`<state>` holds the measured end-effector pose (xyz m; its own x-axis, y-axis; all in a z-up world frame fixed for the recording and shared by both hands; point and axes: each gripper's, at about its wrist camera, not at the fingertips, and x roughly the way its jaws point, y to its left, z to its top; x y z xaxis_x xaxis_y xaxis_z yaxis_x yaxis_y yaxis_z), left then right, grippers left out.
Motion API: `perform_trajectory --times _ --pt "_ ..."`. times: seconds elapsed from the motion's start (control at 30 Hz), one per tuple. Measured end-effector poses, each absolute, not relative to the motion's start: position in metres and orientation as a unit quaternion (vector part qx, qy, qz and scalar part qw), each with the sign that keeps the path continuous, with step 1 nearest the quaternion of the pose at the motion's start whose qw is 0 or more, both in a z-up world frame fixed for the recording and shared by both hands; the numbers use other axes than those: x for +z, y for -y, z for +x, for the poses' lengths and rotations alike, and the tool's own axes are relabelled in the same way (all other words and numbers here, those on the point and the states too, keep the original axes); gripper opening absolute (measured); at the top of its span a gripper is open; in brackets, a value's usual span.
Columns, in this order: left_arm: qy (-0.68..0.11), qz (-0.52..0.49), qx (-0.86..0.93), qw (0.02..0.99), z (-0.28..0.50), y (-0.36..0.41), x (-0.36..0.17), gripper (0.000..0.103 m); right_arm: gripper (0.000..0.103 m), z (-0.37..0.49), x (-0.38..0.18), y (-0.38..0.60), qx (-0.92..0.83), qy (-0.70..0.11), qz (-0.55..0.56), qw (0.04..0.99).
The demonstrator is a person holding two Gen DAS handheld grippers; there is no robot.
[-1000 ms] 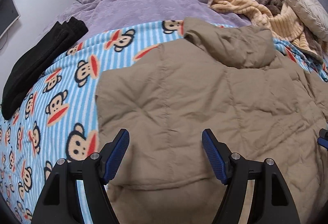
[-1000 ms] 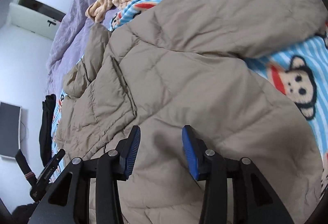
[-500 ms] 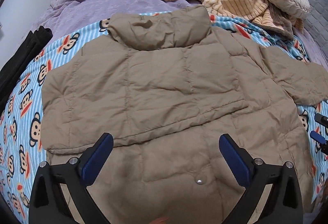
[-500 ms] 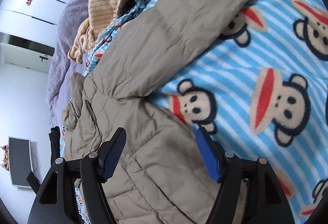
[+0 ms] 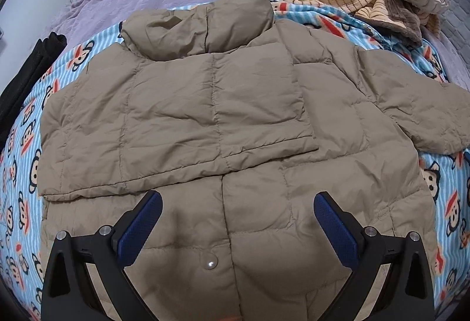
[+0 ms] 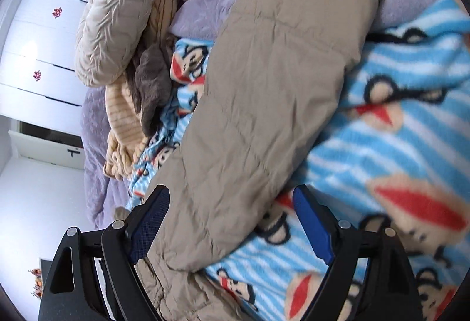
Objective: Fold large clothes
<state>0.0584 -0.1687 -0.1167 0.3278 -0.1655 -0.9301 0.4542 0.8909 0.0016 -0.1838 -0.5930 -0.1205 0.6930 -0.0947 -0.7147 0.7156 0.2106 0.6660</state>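
Two spread, empty tools: your left hand-held gripper [image 5: 235, 221] hovers over the hem of the tan quilted puffer jacket [image 5: 223, 121], which lies flat on the monkey-print striped blanket [image 5: 26, 144] on the bed. Your right hand-held gripper [image 6: 232, 221] straddles the unfolded sleeve [image 6: 273, 92], whose long axis runs straight ahead; that hand is nearer for folding it inward.

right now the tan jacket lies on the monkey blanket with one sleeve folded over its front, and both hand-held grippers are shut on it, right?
Not quite. Both are open and grip nothing: the left hand-held gripper hovers over the jacket in the left wrist view, and the right hand-held gripper straddles the spread sleeve. The rest holds: jacket on the monkey blanket, one sleeve folded over.
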Motion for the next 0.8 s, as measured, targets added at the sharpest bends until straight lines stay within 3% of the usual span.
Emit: perform_trajectory --times 0.37,0.43,0.5,0.53,0.57,0.8 --pt "-0.555 0.108 -0.216 0.796 0.071 0.179 -0.117 0.103 0.088 -0.166 -0.136 0.633 -0.268 -0.232 0.625 0.696" --pt "-0.549 0.108 -0.213 0.801 0.074 0.176 -0.114 0.103 0.073 -0.160 -0.134 0.633 -0.257 -0.233 0.631 0.694" --pt "-0.542 0.102 -0.210 0.807 0.077 0.172 -0.111 0.103 0.023 -0.152 -0.134 0.635 -0.248 -0.244 0.639 0.686" --pt "-0.540 0.099 -0.208 0.810 0.079 0.169 -0.109 0.103 0.014 -0.149 -0.134 0.634 -0.246 -0.247 0.638 0.686" --pt "-0.537 0.096 -0.206 0.812 0.081 0.167 -0.108 0.103 0.009 -0.145 -0.130 0.632 -0.249 -0.249 0.631 0.692" --pt "-0.525 0.075 -0.175 0.830 0.100 0.131 -0.101 0.103 0.008 -0.074 -0.068 0.578 -0.190 -0.282 0.512 0.789"
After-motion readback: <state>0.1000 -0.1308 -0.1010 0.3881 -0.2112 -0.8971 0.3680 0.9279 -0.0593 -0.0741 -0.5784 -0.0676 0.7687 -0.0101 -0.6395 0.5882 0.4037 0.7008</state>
